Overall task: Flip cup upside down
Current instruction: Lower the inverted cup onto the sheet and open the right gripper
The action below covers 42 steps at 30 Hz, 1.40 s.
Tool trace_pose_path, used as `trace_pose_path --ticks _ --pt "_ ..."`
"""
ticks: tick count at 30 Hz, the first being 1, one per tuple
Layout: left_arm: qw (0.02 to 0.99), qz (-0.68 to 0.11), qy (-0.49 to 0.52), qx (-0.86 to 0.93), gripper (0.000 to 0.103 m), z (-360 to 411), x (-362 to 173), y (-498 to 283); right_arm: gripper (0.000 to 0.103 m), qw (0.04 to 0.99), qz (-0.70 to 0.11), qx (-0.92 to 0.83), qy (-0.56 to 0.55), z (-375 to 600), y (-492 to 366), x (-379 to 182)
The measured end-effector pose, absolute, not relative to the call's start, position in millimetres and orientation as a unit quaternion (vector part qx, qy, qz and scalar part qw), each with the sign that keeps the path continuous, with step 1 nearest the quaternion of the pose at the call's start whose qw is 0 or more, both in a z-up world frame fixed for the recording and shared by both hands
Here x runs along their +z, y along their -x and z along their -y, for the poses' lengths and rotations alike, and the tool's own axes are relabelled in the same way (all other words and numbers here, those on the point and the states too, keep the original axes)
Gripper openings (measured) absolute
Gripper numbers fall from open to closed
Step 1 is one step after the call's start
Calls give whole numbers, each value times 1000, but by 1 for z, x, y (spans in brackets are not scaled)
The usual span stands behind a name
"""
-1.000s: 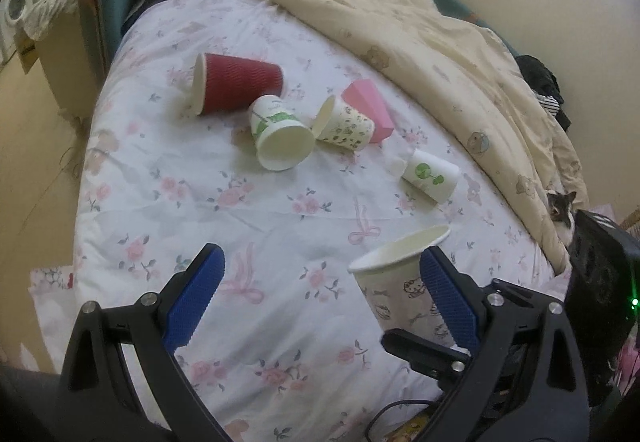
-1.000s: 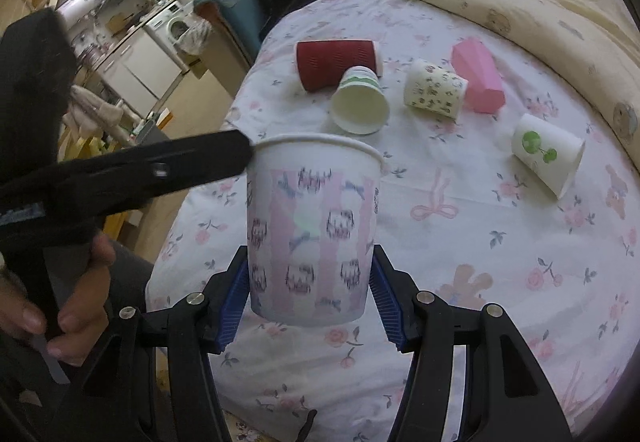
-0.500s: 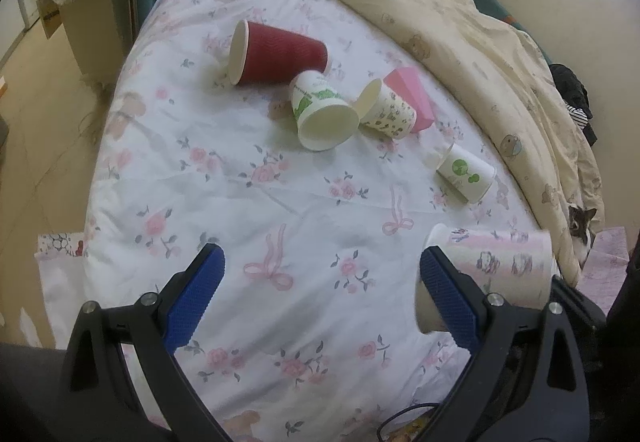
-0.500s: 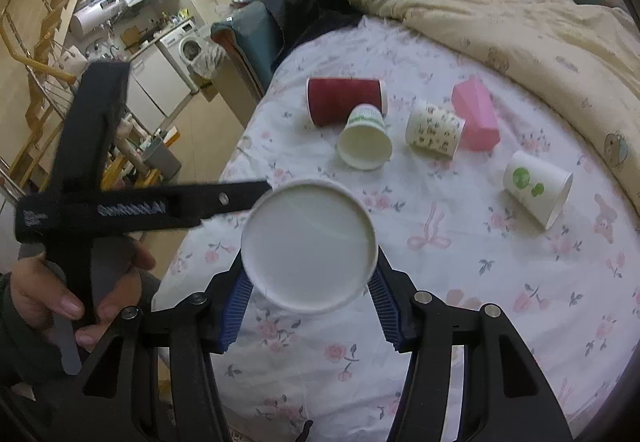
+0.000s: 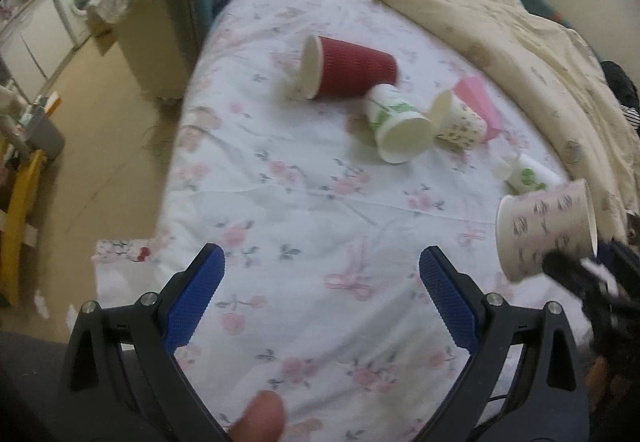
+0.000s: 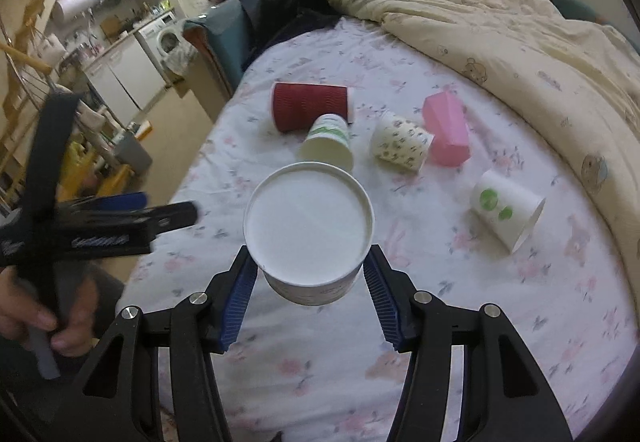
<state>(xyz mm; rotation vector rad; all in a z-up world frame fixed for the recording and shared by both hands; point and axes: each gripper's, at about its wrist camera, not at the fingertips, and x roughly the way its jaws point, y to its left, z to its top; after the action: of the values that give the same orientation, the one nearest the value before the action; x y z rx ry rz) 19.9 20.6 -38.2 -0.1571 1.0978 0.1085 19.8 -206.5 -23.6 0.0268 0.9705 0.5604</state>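
Note:
My right gripper [image 6: 310, 262] is shut on a white paper cup with a pink cat pattern [image 6: 308, 230], held above the bed. In the right wrist view its flat white base faces the camera. In the left wrist view the same cup [image 5: 544, 226] lies on its side at the right, base to the left, rim to the right, with the right gripper's black fingers below it. My left gripper [image 5: 320, 274] is open and empty above the floral sheet [image 5: 304, 210], left of the cup.
Several other cups lie on their sides on the bed: a red one [image 6: 310, 106], a green-leaf one [image 6: 328, 142], a small-print one [image 6: 400, 146], a green-dot one [image 6: 506, 212]. A pink box [image 6: 446, 128] and a cream duvet [image 6: 520, 42] lie beyond. The bed edge drops to the floor at left.
The right gripper has turned the cup from upright onto its side, so its base now faces the right camera. The left gripper has drawn back to the left, away from the cup.

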Motion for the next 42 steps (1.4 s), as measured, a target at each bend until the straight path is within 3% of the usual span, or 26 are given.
trace_pose_path --ticks 4,6,20,28,30,32,42 --pt "846 -525 69 64 97 -26 -41 -18 57 842 -474 258 15 195 -44 -39" --pt "840 -533 73 70 103 -30 -43 -19 57 835 -487 255 29 185 -58 -53" --pt "820 -560 94 64 103 -32 -53 -21 58 810 -523 237 114 137 -96 -118" --pt "814 -571 93 52 103 -26 -57 -22 61 807 -531 242 92 142 -103 -127" --pt "814 -572 92 51 103 -26 -57 -22 67 805 -535 242 85 142 -103 -127" --pt "814 -571 92 52 103 -27 -57 -22 88 805 -538 240 66 145 -105 -126" --pt "834 -545 81 39 103 -18 -43 -17 95 825 -520 220 18 177 -80 -74"
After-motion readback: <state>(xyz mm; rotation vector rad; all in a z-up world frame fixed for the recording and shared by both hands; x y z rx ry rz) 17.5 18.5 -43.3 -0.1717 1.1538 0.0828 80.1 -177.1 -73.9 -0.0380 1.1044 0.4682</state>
